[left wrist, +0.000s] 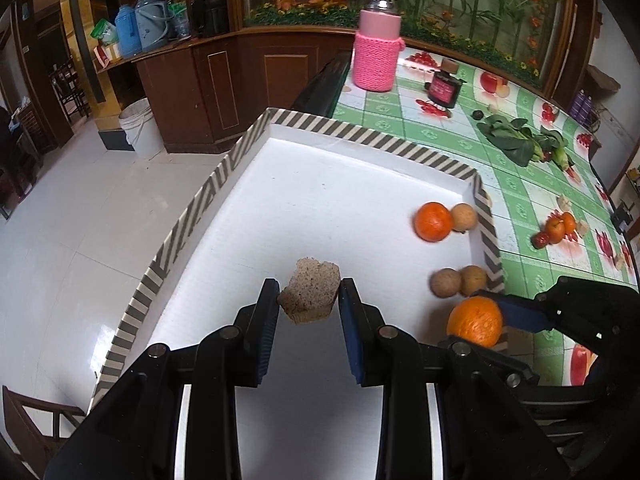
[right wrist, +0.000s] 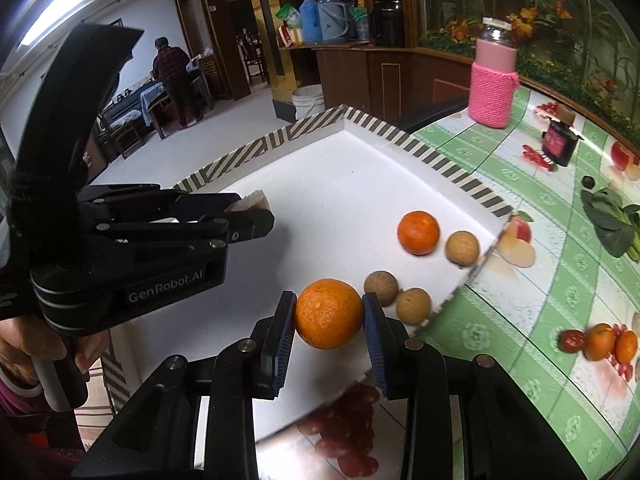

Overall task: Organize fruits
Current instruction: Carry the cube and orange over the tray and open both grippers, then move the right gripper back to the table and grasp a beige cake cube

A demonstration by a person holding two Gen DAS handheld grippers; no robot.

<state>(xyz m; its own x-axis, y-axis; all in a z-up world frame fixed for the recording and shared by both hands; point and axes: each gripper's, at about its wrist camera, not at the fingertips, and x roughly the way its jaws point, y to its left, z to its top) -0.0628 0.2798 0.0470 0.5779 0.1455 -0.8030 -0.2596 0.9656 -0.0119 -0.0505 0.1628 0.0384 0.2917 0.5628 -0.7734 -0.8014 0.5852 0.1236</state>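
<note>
Right tool [right wrist: 328, 314]: clenched on the orange [right wrist: 329, 313], held above the tray [right wrist: 416, 146]; firm, rounded, likely slippery, so gripped across its widest part.
Left tool [left wrist: 309, 294]: grasping a bread chunk [left wrist: 310, 295]; light, crumbly.
Ahead of the right tool: a tangerine [right wrist: 418, 232] and three brown fruits [right wrist: 381, 288] crowd the tray's corner.
Counter [right wrist: 540, 280]: beyond lie greens [right wrist: 610, 224] and a pink bottle [right wrist: 493, 92].

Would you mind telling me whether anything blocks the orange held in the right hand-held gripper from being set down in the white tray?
Nothing visible does. The right hand-held gripper holds the orange over bare tray floor; two brown fruits lie just to its right.
</note>
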